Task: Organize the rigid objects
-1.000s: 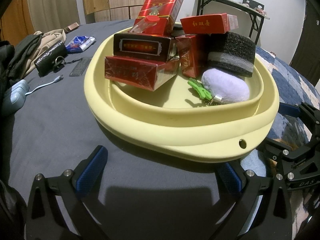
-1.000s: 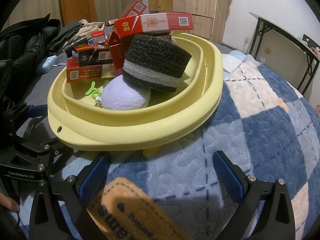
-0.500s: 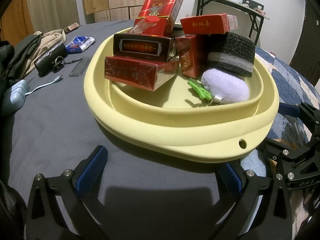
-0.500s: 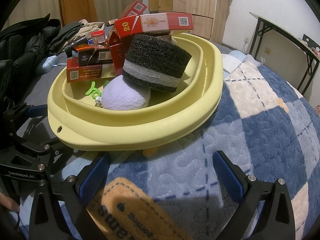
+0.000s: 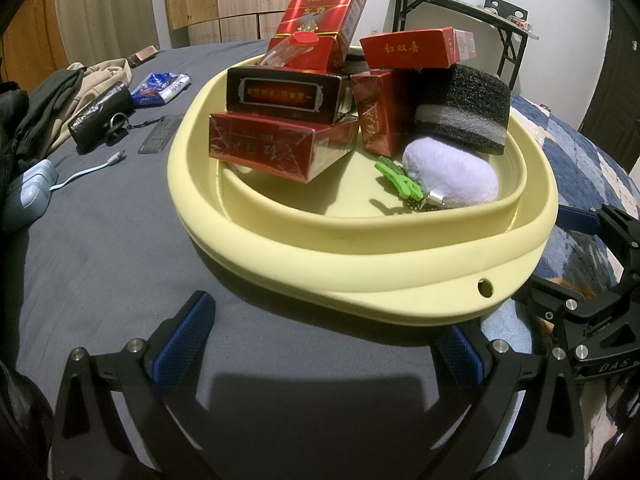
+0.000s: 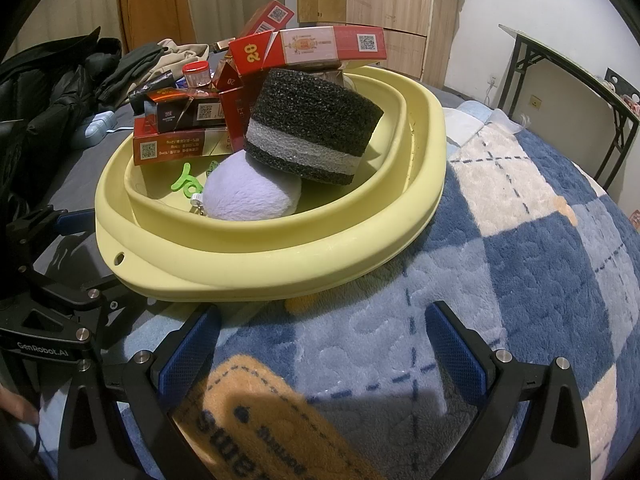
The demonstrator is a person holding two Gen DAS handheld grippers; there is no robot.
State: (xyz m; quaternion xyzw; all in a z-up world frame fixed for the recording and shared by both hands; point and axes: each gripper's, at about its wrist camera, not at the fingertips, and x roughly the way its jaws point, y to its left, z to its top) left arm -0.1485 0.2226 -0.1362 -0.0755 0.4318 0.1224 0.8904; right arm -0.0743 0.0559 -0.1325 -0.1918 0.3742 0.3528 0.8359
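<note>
A pale yellow basin (image 5: 360, 276) (image 6: 280, 256) stands on the bed. It holds several red cigarette boxes (image 5: 280, 148) (image 6: 180, 146), a black and grey foam block (image 5: 464, 116) (image 6: 312, 128), a lilac plush pouch (image 5: 448, 176) (image 6: 248, 192), a green clip (image 5: 400, 178) (image 6: 186, 182) and a small red-capped bottle (image 5: 296, 46) (image 6: 196, 74). My left gripper (image 5: 320, 344) is open and empty just in front of the basin's near rim. My right gripper (image 6: 320, 348) is open and empty in front of the basin on the other side.
A grey sheet (image 5: 100, 248) lies on the left with clothes (image 5: 52, 104), a black pouch (image 5: 100, 118), a blue packet (image 5: 160, 86) and a charger with cable (image 5: 28, 194). A blue checked blanket (image 6: 520, 280) covers the right. A black folding table (image 6: 568, 92) stands behind.
</note>
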